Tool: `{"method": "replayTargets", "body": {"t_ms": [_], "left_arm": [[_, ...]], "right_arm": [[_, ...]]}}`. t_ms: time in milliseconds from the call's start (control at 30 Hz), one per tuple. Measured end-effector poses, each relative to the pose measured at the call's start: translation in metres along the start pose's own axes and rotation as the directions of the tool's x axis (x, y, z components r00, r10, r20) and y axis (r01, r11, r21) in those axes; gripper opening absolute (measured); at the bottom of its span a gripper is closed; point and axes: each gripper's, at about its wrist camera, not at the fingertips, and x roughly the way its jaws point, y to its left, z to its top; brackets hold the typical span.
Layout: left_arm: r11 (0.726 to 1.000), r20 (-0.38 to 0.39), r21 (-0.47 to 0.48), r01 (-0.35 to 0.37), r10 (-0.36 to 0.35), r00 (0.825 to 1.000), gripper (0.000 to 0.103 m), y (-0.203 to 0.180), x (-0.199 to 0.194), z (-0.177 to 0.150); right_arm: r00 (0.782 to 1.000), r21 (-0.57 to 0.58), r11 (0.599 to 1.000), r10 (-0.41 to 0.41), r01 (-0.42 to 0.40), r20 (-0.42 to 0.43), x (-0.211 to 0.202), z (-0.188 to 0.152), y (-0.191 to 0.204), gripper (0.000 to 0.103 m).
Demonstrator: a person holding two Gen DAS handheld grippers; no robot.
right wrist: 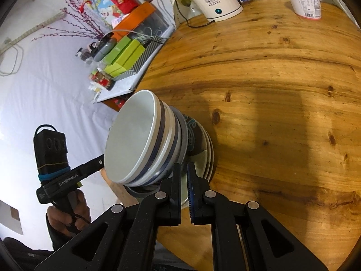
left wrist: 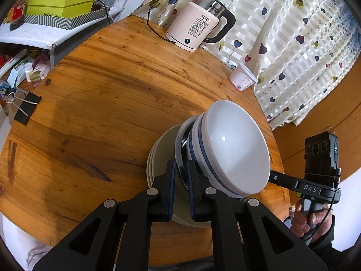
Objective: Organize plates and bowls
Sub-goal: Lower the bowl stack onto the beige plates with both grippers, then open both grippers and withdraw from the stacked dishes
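The stack (right wrist: 171,140) is the thing you are tidying. It has white bowls (left wrist: 234,149) with blue stripes nested one inside the other. Under them sits a darker bowl with a green pattern, and pale plates (left wrist: 158,158) lie flat at the bottom. It sits close to the near edge of the round tabletop (left wrist: 101,113), right in front of you. Big flat things go under and small deep things go on top, so the pile stays steady. The bowls have their open mouths up, and the long line of the stack runs straight up from the wood. It only seems to lean because the lens bends things. Your left tongs (left wrist: 180,180) are pinched almost all the way together, with a thin rim low in the stack caught between the pads. Your right tongs (right wrist: 183,180) are clenched the same way on the other side. I cannot tell if that rim is a plate's or the lowest bowl's. I think you hold both sides so the whole pile can be lifted or slid as one without tipping. Farther out, a white kettle (left wrist: 196,27) and a small tub (left wrist: 242,76) stand at the far edge. A black clip (left wrist: 27,108) lies at the left edge.
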Motion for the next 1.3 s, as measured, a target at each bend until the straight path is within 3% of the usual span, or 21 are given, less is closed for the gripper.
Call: {"method": "replayTargets", "body": {"t_ms": [100,333,433,600,667,733,1067,1300], "left_arm": [[1.000,0.009,0.011,-0.021,0.021,1.000,0.010,-0.002,-0.003,-0.002],[0.995,0.044,0.059,-0.079,0.076,0.996,0.012,-0.013,-0.015,-0.010],[0.991,0.063,0.087,-0.103,0.098,0.993,0.021,-0.021,-0.021,-0.014],[0.980,0.077,0.132,-0.147,0.138,0.987,0.025,-0.034,-0.025,-0.024],[0.976,0.078,0.144,-0.166,0.156,0.985,0.036,-0.037,-0.025,-0.027],[0.971,0.077,0.152,-0.185,0.175,0.982,0.046,-0.041,-0.023,-0.032],[0.945,0.090,0.173,-0.279,0.267,0.959,0.052,-0.055,-0.021,-0.049],[0.933,0.077,0.187,-0.307,0.297,0.952,0.053,-0.057,-0.017,-0.055]], "right_arm": [[1.000,-0.008,1.000,-0.009,0.009,0.003,-0.003,-0.003,0.001,0.010],[0.998,-0.061,0.996,-0.061,0.062,0.019,-0.010,-0.009,0.011,0.025],[0.995,-0.090,0.992,-0.091,0.094,0.029,-0.013,-0.013,0.016,0.032],[0.987,-0.167,0.973,-0.150,0.156,0.050,-0.015,-0.024,0.032,0.041],[0.986,-0.195,0.966,-0.161,0.168,0.054,-0.015,-0.027,0.037,0.045],[0.984,-0.219,0.959,-0.172,0.180,0.056,-0.015,-0.032,0.042,0.046],[0.973,-0.282,0.932,-0.220,0.229,0.065,-0.012,-0.051,0.057,0.052],[0.969,-0.304,0.920,-0.239,0.248,0.069,-0.010,-0.058,0.062,0.054]]}}
